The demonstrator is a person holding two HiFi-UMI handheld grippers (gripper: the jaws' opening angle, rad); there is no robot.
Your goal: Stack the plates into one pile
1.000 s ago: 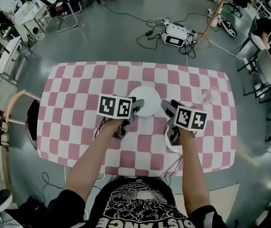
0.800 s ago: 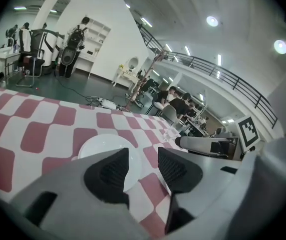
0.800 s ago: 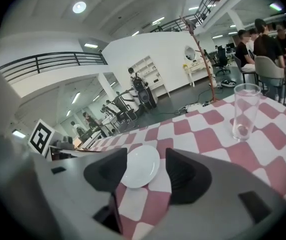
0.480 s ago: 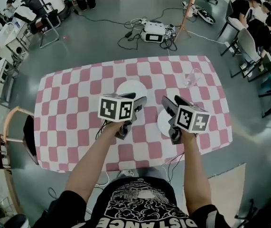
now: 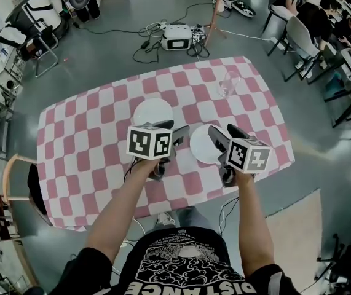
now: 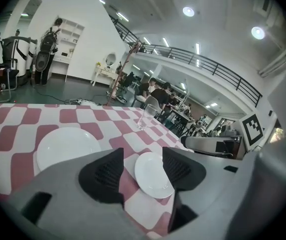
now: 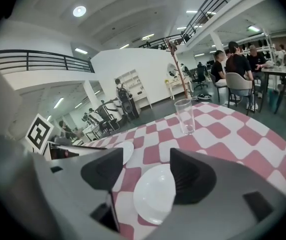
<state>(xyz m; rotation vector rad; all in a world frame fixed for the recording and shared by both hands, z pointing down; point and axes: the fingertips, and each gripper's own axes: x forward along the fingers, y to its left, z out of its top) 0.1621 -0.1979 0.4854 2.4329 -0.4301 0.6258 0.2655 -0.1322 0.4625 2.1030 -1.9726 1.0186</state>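
Two white plates lie apart on the pink-and-white checked table [image 5: 89, 134]. The far plate [image 5: 152, 111] sits left of centre, and the near plate [image 5: 201, 145] is partly hidden under my right gripper [image 5: 224, 132]. My left gripper [image 5: 174, 130] hovers between the two plates, touching neither. Both grippers' jaws are opening with nothing held in them. In the left gripper view the near plate [image 6: 153, 175] shows on the cloth through the gap of the left gripper [image 6: 143, 156], with the far plate [image 6: 66, 146] to its left. Below the right gripper [image 7: 145, 166] lies the near plate [image 7: 155, 194].
A clear drinking glass [image 5: 227, 85] stands upright near the table's far right corner, beyond both plates. It also shows as the glass [image 7: 185, 115] in the right gripper view. A chair [image 5: 21, 183] stands at the table's left. Cables and a box [image 5: 176, 39] lie on the floor beyond.
Both grippers have drawn back from the far plate toward the near edge and their jaws have spread wider. The head view has swung, so the table sits more to the left.
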